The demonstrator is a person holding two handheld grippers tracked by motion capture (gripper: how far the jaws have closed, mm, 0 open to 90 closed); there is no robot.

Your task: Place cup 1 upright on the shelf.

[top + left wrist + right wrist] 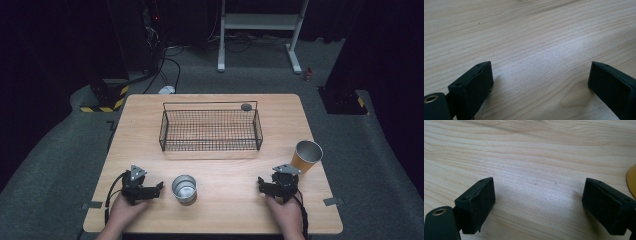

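both tongs (159, 188) (261, 183) gape, empty.

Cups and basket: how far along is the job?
Nothing done: the wire basket holds no cup. Steel cup and orange cup stand on the table. Nothing in hand: left tongs and right tongs open, resting beside them. Both cups remain.

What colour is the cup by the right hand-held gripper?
Orange-tan cup with a silvery inside, best in the high view.
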